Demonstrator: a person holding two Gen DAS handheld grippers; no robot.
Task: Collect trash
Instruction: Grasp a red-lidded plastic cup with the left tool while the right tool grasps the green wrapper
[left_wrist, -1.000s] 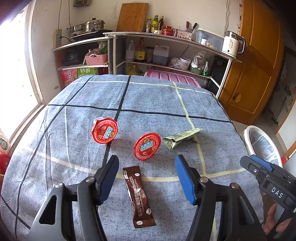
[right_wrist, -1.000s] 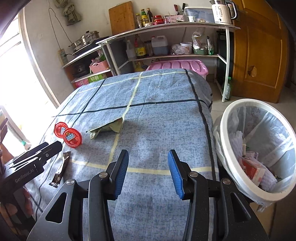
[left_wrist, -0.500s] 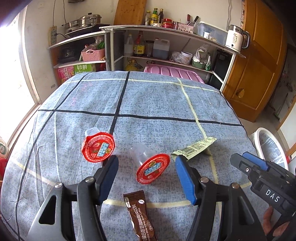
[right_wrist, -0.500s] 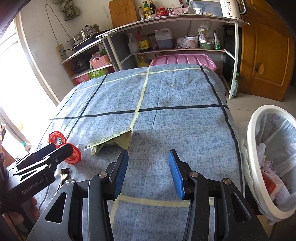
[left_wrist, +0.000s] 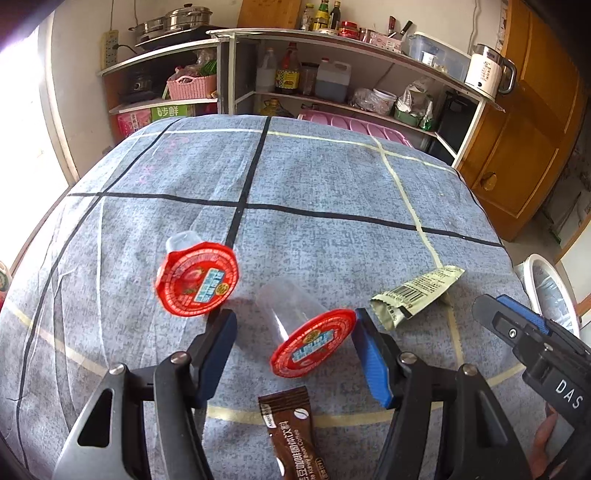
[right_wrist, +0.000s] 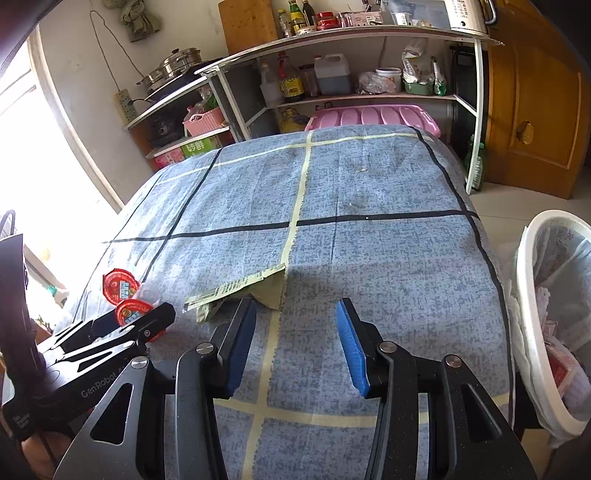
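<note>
Risk, judged: clear plastic jelly cup with red foil lid, lying on its side (left_wrist: 308, 341), likely to roll or squirt out from smooth blue pads if pinched across the round wall; thin green foil wrapper (right_wrist: 236, 291) likely to slide flat on the blue patterned tablecloth (left_wrist: 332, 177) under a shallow grab. Left gripper (left_wrist: 293, 352): jaws spread, straddling the tipped cup, pads not touching. Right gripper (right_wrist: 295, 347): jaws spread, empty, just short of the green wrapper. Second red-lidded cup (left_wrist: 195, 282) beside left jaw; brown coffee sachet (left_wrist: 293, 435) nearer camera; white lined waste basket (right_wrist: 524, 280) off the table's right edge
</note>
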